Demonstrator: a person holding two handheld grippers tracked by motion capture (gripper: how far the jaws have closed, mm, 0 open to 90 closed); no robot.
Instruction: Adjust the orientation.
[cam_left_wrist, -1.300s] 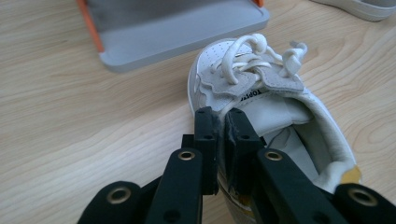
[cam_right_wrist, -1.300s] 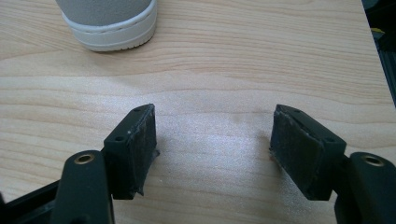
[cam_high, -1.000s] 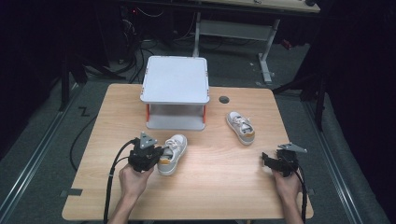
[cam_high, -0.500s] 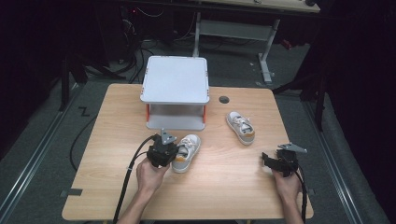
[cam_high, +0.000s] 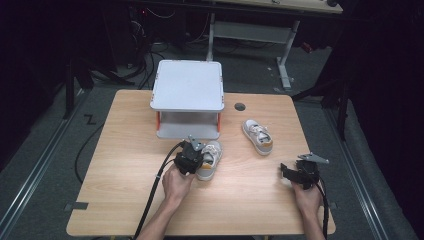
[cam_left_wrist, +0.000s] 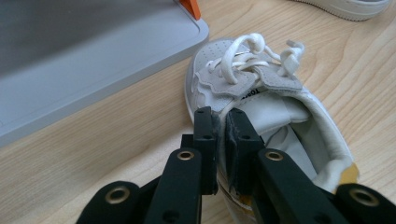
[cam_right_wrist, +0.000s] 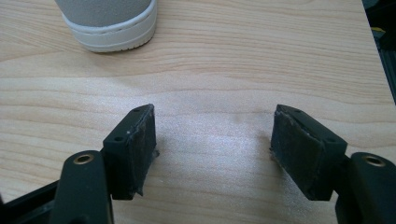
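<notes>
Before grey rack (cam_high: 187, 92) | left gripper (cam_high: 192, 156) pinches shoe (cam_high: 210, 162); second shoe (cam_high: 258, 136) apart

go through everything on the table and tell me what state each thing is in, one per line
Left tongs: shut on the near shoe's collar.
Right tongs: open, empty, over bare table.
Near shoe: gripped, upright, toe towards the stand.
Far shoe: upright on the table, free, laces tied.
Stand: upright, top bare.

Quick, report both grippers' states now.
Left gripper: shut on the white lace-up sneaker's side wall.
Right gripper: open, empty, above the wooden table.
</notes>
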